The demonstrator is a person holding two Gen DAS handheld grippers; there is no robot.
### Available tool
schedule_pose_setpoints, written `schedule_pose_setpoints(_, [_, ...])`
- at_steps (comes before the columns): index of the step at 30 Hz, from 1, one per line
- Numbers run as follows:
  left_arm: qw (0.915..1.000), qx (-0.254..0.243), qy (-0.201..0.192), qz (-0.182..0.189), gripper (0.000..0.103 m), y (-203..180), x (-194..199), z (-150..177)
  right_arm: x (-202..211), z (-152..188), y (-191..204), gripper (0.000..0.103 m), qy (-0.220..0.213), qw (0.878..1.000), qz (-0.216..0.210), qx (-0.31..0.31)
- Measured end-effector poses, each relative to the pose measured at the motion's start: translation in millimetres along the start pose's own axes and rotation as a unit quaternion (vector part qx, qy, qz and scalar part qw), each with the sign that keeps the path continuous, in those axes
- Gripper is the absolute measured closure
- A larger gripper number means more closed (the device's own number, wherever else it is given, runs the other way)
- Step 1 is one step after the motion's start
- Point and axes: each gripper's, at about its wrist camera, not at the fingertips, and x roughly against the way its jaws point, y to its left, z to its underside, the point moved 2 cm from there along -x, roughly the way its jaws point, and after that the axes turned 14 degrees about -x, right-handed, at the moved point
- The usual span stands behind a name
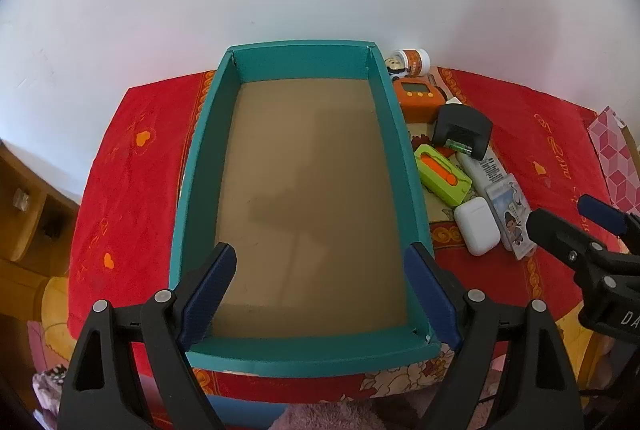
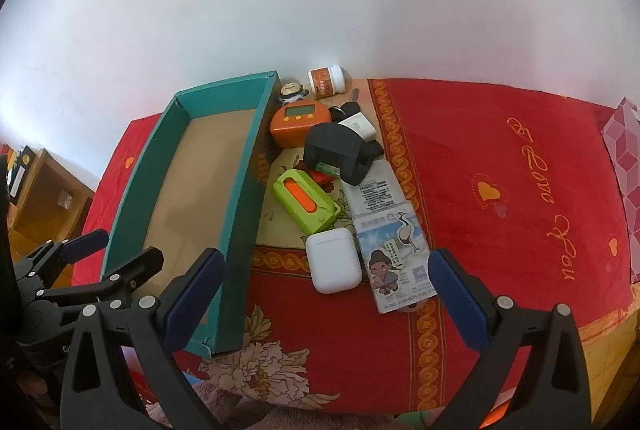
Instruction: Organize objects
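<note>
An empty teal box [image 1: 192, 165] with a brown floor stands on the red cloth. My left gripper [image 1: 322, 270] hovers open over the box's near end with nothing between its fingers. A cluster of small objects lies right of the box: a white earbud case [image 2: 334, 262], a picture card [image 2: 396, 262], a green and orange case [image 2: 306, 205], a black holder [image 2: 340, 151], an orange timer [image 2: 298, 121], a small bottle [image 2: 326, 79] and a figurine [image 2: 292, 91]. My right gripper [image 2: 326, 258] hangs open above the earbud case and card, apart from them.
The red cloth [image 2: 500, 157] with hearts and lettering stretches to the right of the cluster. A pink patterned bag [image 2: 624, 149] stands at the far right edge. A wooden shelf [image 2: 44, 189] sits beyond the left edge. A white wall runs behind everything.
</note>
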Motion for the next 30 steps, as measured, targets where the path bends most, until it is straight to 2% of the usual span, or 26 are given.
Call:
schedule_pose_setpoints(24, [0.9995,0.02,0.022,-0.011,0.014,22.6,-0.8,19.4,-6.7,5.4,10.4,0.0,0.018,1.0,-0.003,0.002])
schedule_pose_setpoints(30, [0.9982,0.036,0.039,-0.028,0.014,41.4,-6.6,27.6,-10.0,6.0,13.3,0.0,0.02,1.0,-0.002,0.001])
